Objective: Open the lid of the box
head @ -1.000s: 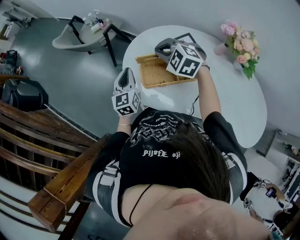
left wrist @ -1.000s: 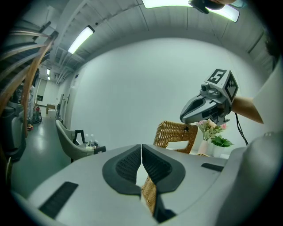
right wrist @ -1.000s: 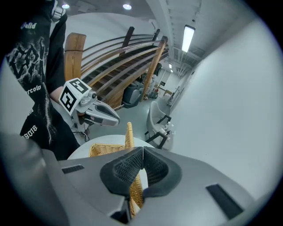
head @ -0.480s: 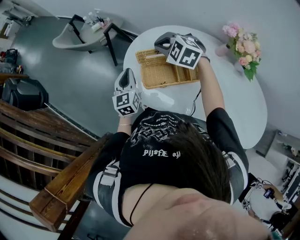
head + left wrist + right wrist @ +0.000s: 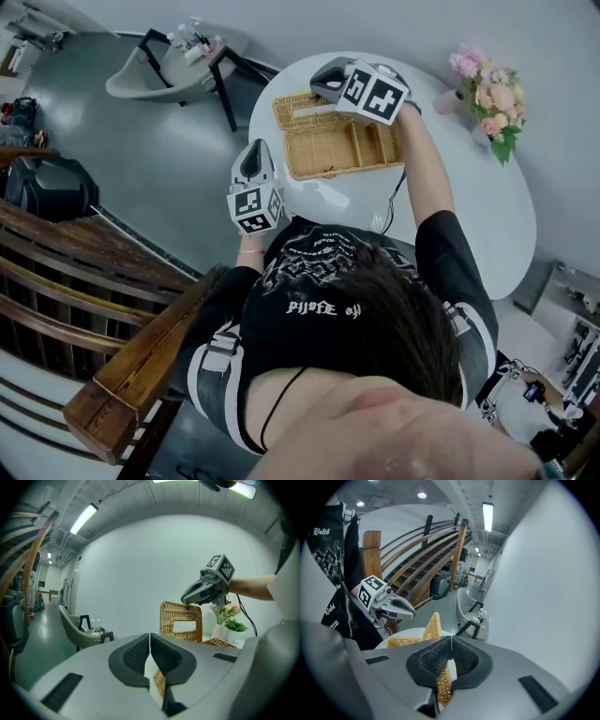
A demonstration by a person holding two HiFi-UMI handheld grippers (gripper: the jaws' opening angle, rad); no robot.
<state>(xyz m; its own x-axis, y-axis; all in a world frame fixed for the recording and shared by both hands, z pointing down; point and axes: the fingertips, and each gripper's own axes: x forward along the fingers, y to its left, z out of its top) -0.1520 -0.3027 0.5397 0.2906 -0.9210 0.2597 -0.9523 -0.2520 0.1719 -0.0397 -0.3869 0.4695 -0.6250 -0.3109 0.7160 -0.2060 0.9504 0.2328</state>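
Right tongs [image 5: 451, 644] pinched shut on upright lid's [image 5: 181, 620] edge; tip it gently back past vertical, while left tongs [image 5: 253, 148], closed empty mid-left of head view, could steady box [image 5: 328, 150].

Place: an office-like lounge hall was suggested;
Furniture: a white round table [image 5: 469, 216], a grey armchair [image 5: 141, 82] and pink flowers [image 5: 487, 89] were seen;
Structure: a wooden stair railing [image 5: 141, 366] and ceiling strip lights [image 5: 487, 515] were shown

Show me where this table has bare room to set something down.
Free: the wide table stretch between the wicker box, the flowers and the near rim. Crowded: the box's end, where the right tongs hold the lid.
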